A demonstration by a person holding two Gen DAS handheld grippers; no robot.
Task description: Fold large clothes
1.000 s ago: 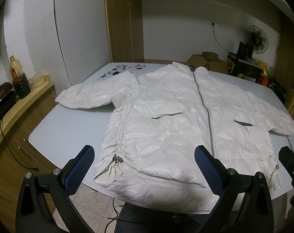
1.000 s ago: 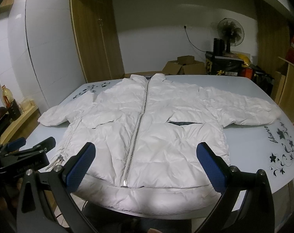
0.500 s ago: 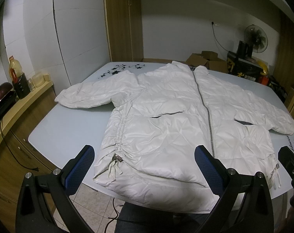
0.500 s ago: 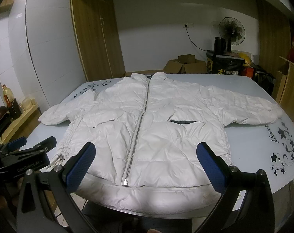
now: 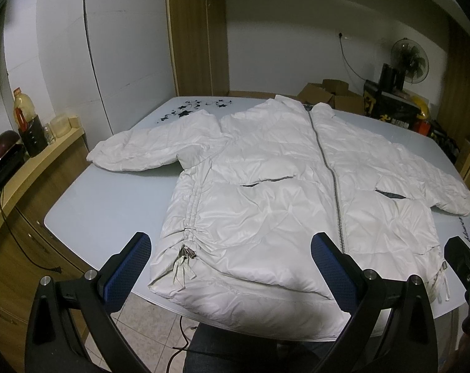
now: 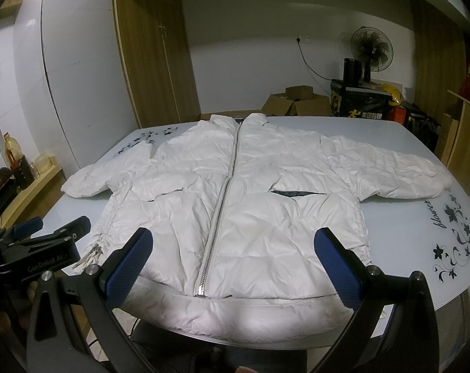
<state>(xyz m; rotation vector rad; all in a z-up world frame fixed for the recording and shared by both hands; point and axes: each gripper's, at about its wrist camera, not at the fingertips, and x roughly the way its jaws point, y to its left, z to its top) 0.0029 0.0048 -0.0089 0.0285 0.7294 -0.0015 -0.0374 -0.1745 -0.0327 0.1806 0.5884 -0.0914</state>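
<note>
Left wrist view: the white jacket (image 5: 275, 195) lies flat, front up, zipped, on the pale table (image 5: 110, 205), collar at the far side, hem overhanging the near edge. Both sleeves are spread outward. The left gripper (image 5: 231, 267) hangs above the hem's left half, jaws spread wide, holding nothing. A drawstring (image 5: 183, 264) sits at the hem's left corner. The right gripper is partly visible at the right edge; its state cannot be told here.

Right wrist view: the right gripper (image 6: 235, 261) hangs over the hem, astride the zipper (image 6: 222, 208) end, jaws released and empty. The left gripper (image 6: 45, 230) shows at left, near the drawstring. A fan (image 6: 371, 46) and boxes (image 6: 297, 101) stand beyond the table.
</note>
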